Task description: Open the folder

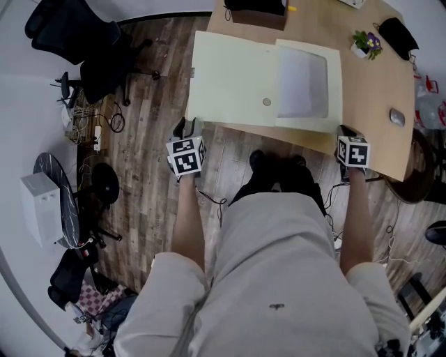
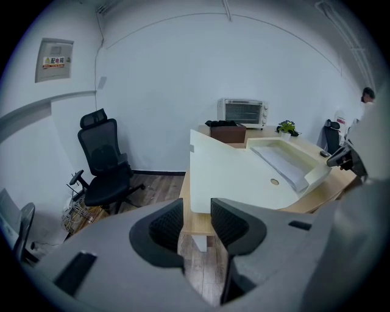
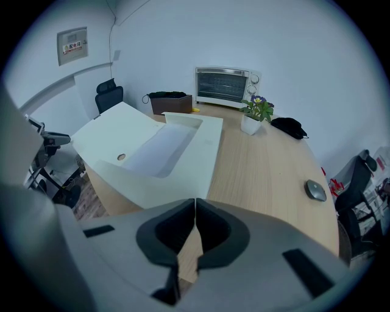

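While standing at the desk (image 1: pixel 369 97), holds the left gripper (image 1: pixel 188 129) spread and empty just beside the overhanging left cover of the folder (image 1: pixel 233 80) lying open there, and the right gripper (image 1: pixel 346 130) pressed together, empty, at the near edge.

The desk (image 1: pixel 362 97) is light tan with a fine wood grain. On it, the folder (image 1: pixel 237 84) is pale cream-yellow with a small tan round fastener (image 1: pixel 267 102), and its inner sheet (image 1: pixel 301 82) is pale grey-white. Also on the desk are a green plant (image 1: pixel 366 42) with purple flowers in a white pot, a black pouch (image 1: pixel 398 33), a grey mouse (image 1: pixel 397 117), a dark brown box (image 1: pixel 258 14) and a silver-white toaster oven (image 3: pixel 226 86). Beside the desk, the floor (image 1: pixel 153 174) is streaked grey-brown planks and the office chair (image 1: pixel 97 49) is black. The left gripper (image 2: pixel 196 210) and right gripper (image 3: pixel 195 204) are grey with black ribbed pads; their cubes carry black-and-white square markers.
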A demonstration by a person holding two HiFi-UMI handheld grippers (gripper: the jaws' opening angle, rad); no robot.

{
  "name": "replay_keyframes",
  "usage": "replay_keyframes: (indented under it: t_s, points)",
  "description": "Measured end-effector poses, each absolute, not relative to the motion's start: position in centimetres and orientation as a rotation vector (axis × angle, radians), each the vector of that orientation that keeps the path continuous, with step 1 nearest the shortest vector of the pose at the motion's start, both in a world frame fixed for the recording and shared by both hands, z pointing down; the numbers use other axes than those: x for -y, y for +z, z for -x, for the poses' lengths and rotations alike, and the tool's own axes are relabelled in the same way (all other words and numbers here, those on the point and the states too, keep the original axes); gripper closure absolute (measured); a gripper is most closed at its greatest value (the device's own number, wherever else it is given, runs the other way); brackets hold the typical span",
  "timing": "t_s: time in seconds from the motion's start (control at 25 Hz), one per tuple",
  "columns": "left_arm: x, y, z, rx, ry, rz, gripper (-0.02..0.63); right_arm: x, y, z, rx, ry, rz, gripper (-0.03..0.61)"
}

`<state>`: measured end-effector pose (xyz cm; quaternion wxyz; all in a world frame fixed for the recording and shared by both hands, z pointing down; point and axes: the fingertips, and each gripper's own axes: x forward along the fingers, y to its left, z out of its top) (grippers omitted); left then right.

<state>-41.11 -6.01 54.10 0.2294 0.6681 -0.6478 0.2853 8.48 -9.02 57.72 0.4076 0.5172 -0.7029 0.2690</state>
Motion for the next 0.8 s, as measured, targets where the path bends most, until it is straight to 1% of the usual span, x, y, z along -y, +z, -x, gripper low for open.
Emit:
replay_keyframes:
  t_s: [0.36, 0.8]
  points:
    - [7.7, 48.3, 39.4, 1.811, 0.709, -1.987, 0.486, 9.0, 57.7, -8.4, 1.768, 0.679, -1.316, 0.575]
    - [10.2, 41.9, 34.9, 1.784, 0.634, -2.202, 0.486, 9.6, 55.9, -7.0, 1.784, 0.670, -1.295, 0.575]
